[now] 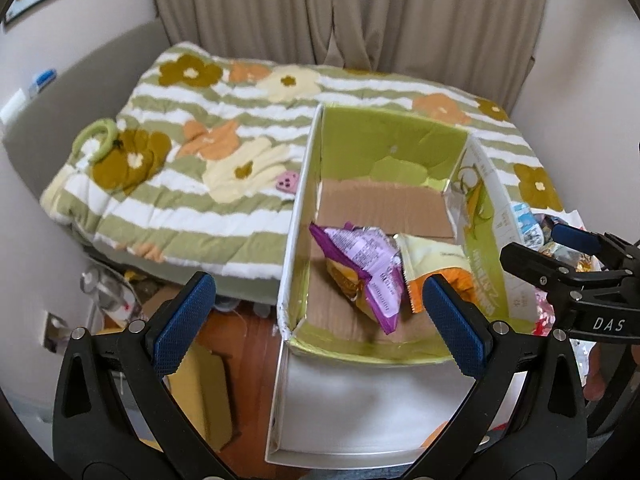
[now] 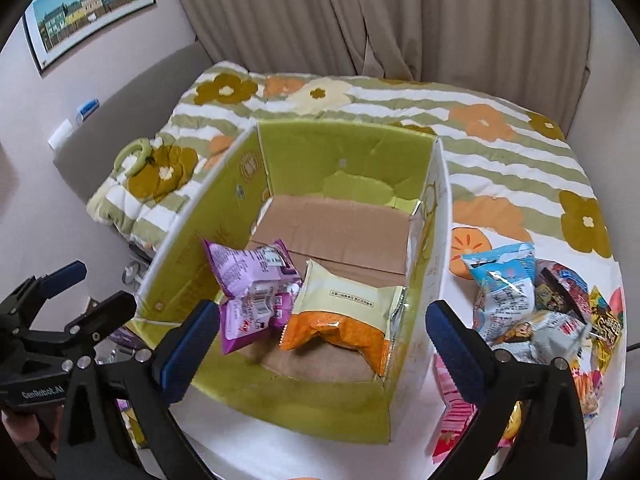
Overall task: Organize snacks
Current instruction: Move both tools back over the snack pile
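An open cardboard box (image 2: 344, 160) with green flaps sits on the bed; it also shows in the left wrist view (image 1: 384, 140). Inside lie a purple snack bag (image 2: 256, 288) and a cream-and-orange snack bag (image 2: 344, 312), both also in the left wrist view as the purple bag (image 1: 360, 256) and the cream bag (image 1: 432, 260). A heap of loose snack packets (image 2: 532, 312) lies right of the box. My left gripper (image 1: 320, 324) is open and empty above the box's near left corner. My right gripper (image 2: 324, 340) is open and empty over the box's near edge.
A floral striped quilt (image 1: 208, 160) covers the bed. A green ring (image 1: 98, 136) and a small pink item (image 1: 287, 182) lie on it. Clutter and cardboard (image 1: 204, 372) lie on the floor to the left. Curtains (image 2: 360, 16) hang behind.
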`<state>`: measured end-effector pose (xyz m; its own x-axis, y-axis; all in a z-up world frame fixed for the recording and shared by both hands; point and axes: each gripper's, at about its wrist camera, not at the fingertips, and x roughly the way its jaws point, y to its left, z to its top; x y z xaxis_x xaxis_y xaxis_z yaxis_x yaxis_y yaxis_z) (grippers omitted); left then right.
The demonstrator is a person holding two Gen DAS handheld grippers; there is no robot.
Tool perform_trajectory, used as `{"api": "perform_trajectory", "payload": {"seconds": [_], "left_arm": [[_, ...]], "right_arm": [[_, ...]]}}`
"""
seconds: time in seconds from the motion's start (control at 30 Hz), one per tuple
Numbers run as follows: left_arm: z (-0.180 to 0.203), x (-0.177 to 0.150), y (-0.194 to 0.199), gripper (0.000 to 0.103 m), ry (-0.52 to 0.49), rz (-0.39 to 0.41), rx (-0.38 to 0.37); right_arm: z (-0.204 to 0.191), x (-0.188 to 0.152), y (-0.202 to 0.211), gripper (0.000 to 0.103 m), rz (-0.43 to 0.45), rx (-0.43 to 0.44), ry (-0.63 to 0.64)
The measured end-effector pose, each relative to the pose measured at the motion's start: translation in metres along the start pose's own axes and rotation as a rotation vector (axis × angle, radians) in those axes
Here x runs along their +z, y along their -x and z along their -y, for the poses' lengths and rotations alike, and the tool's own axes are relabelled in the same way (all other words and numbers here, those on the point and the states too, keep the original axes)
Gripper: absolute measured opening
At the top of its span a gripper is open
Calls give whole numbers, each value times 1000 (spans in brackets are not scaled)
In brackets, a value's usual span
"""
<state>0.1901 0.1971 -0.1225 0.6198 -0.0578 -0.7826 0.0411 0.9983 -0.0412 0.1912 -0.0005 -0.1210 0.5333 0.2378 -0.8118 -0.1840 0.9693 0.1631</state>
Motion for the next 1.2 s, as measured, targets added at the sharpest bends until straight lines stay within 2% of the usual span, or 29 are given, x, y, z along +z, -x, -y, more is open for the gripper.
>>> {"api": "perform_trajectory", "payload": {"seconds": [0.23, 0.33, 0.43, 0.6, 0.77, 0.93, 1.03, 1.2], "left_arm": [[18, 3, 39, 102, -66, 109, -26], [33, 5, 55, 102, -93, 154, -50], [51, 7, 67, 102, -117, 183, -91], [84, 5, 75, 102, -138, 207, -148], [137, -4, 78, 102, -156, 191, -212], [197, -19, 73, 102, -171, 138, -265], [236, -33, 64, 102, -175, 89, -300], [286, -64, 45, 102, -163, -12, -346]], "right_arm": [[-4, -8, 52, 102, 128, -72, -17], [2, -16, 80, 102, 190, -129, -41], [17, -28, 107, 102, 238, -199, -70], [55, -48, 138, 103, 278, -253, -137], [101, -65, 158, 103, 298, -266, -180], [149, -86, 178, 103, 285, -295, -163], [179, -101, 188, 103, 288, -329, -144], [228, -123, 191, 102, 251, -322, -148]]}}
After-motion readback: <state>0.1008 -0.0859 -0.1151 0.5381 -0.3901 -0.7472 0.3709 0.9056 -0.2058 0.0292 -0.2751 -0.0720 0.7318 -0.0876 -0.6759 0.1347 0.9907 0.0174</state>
